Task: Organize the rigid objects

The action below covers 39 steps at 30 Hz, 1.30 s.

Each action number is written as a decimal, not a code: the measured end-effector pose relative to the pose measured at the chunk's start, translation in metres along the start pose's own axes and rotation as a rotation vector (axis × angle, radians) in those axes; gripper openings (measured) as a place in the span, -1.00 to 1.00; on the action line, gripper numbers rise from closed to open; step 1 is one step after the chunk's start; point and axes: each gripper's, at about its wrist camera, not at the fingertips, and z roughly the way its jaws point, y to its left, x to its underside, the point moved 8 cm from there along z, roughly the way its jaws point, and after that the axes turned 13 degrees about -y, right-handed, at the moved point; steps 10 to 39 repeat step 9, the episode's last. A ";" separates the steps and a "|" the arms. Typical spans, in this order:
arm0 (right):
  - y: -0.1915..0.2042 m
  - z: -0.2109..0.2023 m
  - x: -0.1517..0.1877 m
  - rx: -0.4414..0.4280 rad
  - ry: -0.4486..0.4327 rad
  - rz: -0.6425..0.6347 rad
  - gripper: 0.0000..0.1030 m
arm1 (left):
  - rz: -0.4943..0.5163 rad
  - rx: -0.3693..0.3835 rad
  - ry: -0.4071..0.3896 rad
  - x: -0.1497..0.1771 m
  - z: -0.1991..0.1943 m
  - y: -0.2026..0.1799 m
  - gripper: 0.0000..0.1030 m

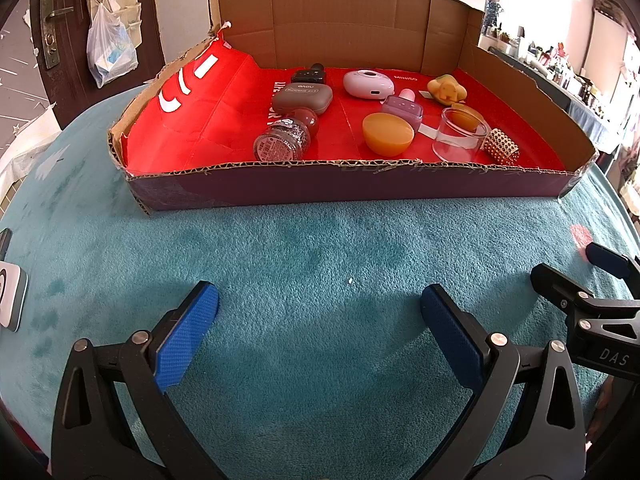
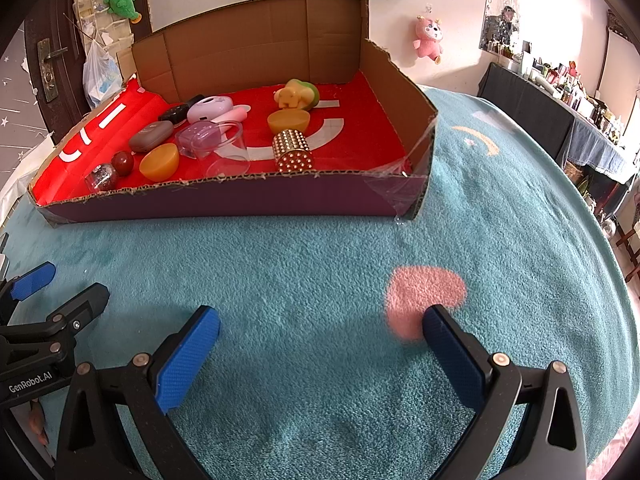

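Both your grippers are sitting low over the teal blanket (image 1: 320,248) with nothing in them: left gripper (image 1: 319,308) spread wide, right gripper (image 2: 322,326) the same, jaws well apart.

Everything you need is already in the cardboard tray (image 1: 344,184) at 12 o'clock from the left wrist view, lying on its red lining. Rough map inside the tray, from that view:

- glitter jar (image 1: 282,142) lying on its side at 9 o'clock, touching a dark red ball (image 1: 306,120)
- orange half-dome (image 1: 388,134) near the middle
- clear plastic cup (image 1: 460,138) at 3 o'clock, with a gold studded cylinder (image 1: 502,147) just beside it
- grey case (image 1: 302,98), white pod-shaped gadget (image 1: 368,84) and yellow elephant toy (image 1: 446,90) toward 12 o'clock

Handling guess: the clear cup looks thin and light, probably flexes and slips, so pinch it across the rim gently. The studded cylinder should give decent bite across its sides. The ball and the jar will likely roll, so come straight down over them. The half-dome looks smooth; grab across its flat rim edge.
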 end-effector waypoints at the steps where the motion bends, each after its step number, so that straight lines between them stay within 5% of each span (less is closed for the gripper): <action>1: 0.000 0.000 0.000 0.000 0.000 0.000 1.00 | 0.000 0.000 0.000 0.000 0.000 0.000 1.00; 39: 0.000 0.000 0.000 0.000 0.000 0.000 1.00 | 0.002 -0.001 0.001 0.000 -0.001 0.000 1.00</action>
